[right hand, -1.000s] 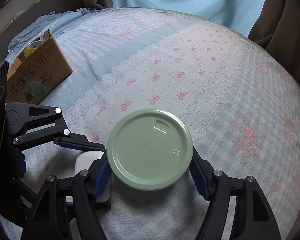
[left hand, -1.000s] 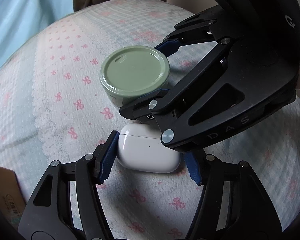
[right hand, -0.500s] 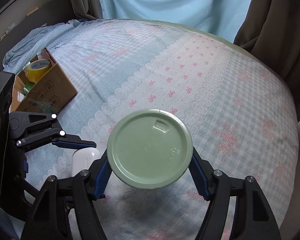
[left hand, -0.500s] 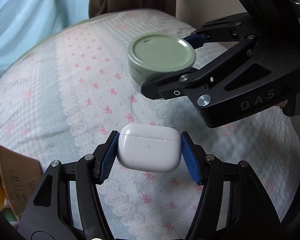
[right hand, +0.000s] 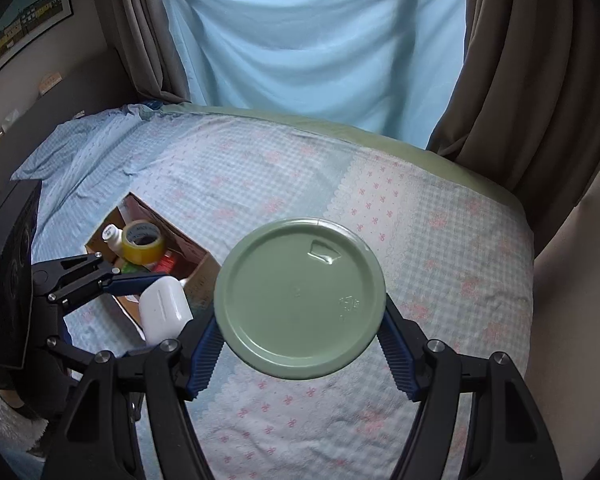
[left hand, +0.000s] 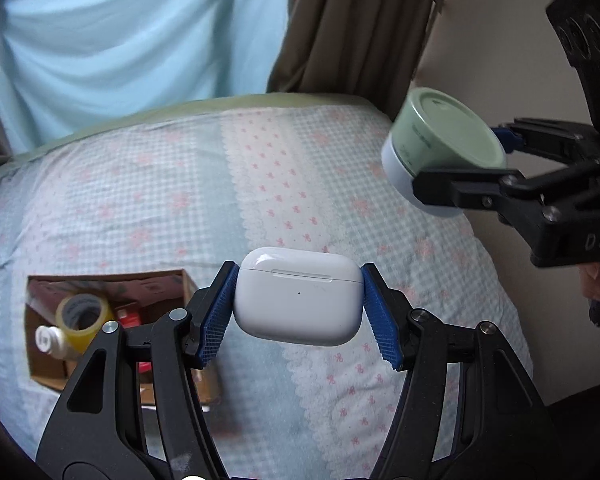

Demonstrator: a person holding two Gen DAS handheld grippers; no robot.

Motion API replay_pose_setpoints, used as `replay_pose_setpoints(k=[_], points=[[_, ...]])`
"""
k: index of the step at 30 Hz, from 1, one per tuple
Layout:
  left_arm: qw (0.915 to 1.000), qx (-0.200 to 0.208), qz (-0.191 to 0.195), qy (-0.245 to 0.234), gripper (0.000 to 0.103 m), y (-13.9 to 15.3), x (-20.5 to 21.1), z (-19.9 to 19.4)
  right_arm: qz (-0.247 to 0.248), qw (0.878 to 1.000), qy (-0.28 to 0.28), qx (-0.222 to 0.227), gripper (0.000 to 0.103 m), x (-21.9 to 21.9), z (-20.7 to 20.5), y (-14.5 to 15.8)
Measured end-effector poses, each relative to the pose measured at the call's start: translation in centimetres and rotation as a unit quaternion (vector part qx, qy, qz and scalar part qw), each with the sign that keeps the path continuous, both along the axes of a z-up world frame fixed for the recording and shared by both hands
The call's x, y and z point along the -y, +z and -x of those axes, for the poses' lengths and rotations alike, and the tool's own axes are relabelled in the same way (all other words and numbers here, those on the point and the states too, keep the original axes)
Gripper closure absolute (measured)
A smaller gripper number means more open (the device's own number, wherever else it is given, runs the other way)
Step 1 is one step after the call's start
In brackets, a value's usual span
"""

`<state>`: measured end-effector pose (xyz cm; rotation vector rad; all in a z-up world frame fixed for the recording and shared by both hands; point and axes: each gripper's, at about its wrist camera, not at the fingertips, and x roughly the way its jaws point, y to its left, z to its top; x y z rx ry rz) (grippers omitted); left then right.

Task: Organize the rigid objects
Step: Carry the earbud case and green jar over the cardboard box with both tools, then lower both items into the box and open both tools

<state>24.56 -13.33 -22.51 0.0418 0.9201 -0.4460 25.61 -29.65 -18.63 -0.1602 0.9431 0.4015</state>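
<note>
Two things held aloft above the bed: my left gripper clamps a smooth, rounded white earbud case between ribbed blue pads, and my right gripper pinches a round jar — glossy sage-green lid, white base. An open cardboard box sits below; its contents are partly hidden.

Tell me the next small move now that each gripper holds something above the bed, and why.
Probably carry the left gripper left and forward over the cardboard box. It is shut on the white earbud case, already lifted clear of the bedspread, and the box, open and holding tape and bottles, lies nearest that side.
</note>
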Motion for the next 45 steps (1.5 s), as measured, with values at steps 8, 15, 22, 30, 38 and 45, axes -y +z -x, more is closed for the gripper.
replay_pose_setpoints(k=[8,15,22,30,38,45], points=[[0.9994,0.021,0.003,0.029,0.045,5.4,-9.9,1.0,-0.004,1.0,-0.01,-0.003,0.036,-7.9,2.7,4.2],[0.9999,0.014,0.0,0.004,0.045,6.2,-19.9,1.1,0.006,0.997,-0.072,-0.009,0.036,-15.8,4.2,4.4],[0.9994,-0.01,-0.019,-0.027,0.045,3.5,-27.8,-0.3,-0.015,0.988,-0.147,-0.042,0.036,-22.7,4.2,1.2],[0.9967,-0.066,-0.028,-0.039,0.045,-2.9,-31.3,-2.4,-0.016,0.976,-0.19,-0.101,0.036,-27.0,3.1,-4.9],[0.9898,-0.11,-0.056,-0.071,0.045,-9.5,-29.8,-4.1,-0.019,0.961,-0.229,-0.156,0.036,-27.3,0.7,-12.1],[0.982,-0.153,-0.074,-0.082,0.045,-15.5,-28.4,-5.8,-0.014,0.952,-0.235,-0.197,0.036,-27.2,-1.8,-18.4]])
